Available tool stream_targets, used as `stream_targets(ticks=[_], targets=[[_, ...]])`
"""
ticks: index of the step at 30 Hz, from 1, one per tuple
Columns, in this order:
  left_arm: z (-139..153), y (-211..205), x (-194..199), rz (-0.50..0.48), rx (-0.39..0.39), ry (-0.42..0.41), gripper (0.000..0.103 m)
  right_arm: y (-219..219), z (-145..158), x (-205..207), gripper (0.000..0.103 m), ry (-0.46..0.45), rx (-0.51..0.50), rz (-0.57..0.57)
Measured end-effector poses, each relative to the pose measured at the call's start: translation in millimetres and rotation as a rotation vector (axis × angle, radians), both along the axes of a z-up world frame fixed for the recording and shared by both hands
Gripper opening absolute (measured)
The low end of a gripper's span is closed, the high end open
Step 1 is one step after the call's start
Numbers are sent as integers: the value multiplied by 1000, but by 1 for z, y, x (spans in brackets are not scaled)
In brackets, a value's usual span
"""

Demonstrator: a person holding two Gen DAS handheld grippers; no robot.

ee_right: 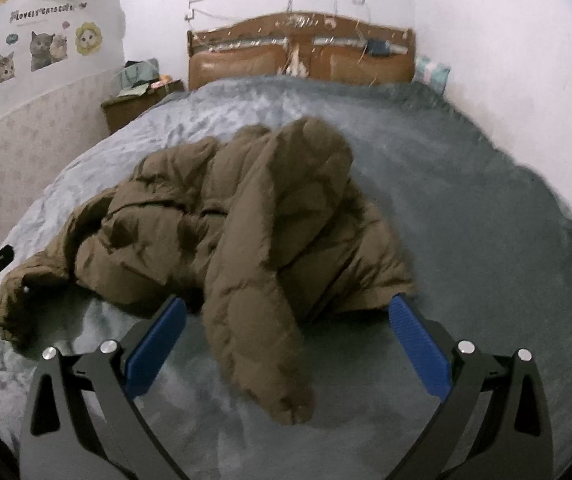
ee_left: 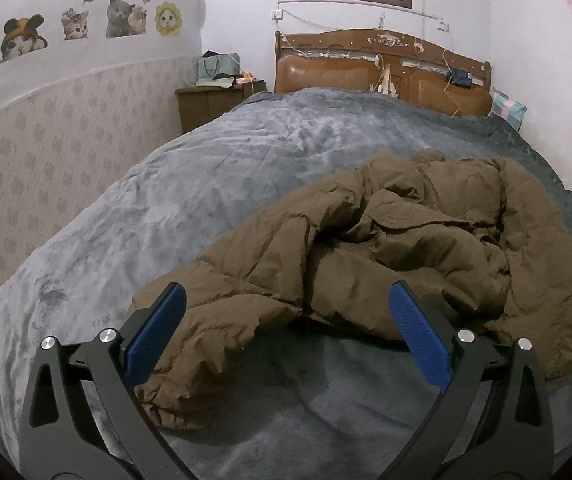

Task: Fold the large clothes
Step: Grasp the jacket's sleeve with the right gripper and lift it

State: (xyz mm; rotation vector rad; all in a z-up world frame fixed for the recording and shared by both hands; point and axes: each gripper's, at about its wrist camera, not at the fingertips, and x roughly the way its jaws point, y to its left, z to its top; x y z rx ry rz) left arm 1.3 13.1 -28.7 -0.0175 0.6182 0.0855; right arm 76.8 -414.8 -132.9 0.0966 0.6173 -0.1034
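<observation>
A brown padded jacket (ee_left: 386, 248) lies crumpled and unfolded on a grey blanket (ee_left: 206, 184) covering the bed, straight ahead of both grippers. One sleeve (ee_right: 258, 336) trails toward the right gripper (ee_right: 286, 312) and ends between its blue fingers (ee_right: 158, 344), which are spread wide and hold nothing. The left gripper (ee_left: 286, 300) has its jaws wide apart too, empty, with the jacket's near hem bunched just beyond its left-hand finger (ee_left: 154, 332). In the right wrist view the left gripper shows only as a dark edge far to the left, beside the jacket's other end. Beyond the jacket stand a wooden headboard (ee_left: 382, 68), a nightstand (ee_left: 214, 100) further left, and cat stickers (ee_left: 86, 24) on the wall
</observation>
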Motion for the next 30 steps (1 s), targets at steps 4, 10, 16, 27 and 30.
stream_targets(ticks=[4,10,16,27,30], targets=[[-5,2,4,14,8,16,100,5,-14,8,101,24,17,15],[-12,7,9,33,13,44,100,15,-40,24,81,106,-24,15],[-17,7,11,36,31,56,100,14,-64,37,48,193,-35,4],[-39,29,27,111,40,147,100,-57,-31,47,16,114,48,-154],[-37,31,27,121,42,140,100,-120,-13,51,15,51,21,-329]])
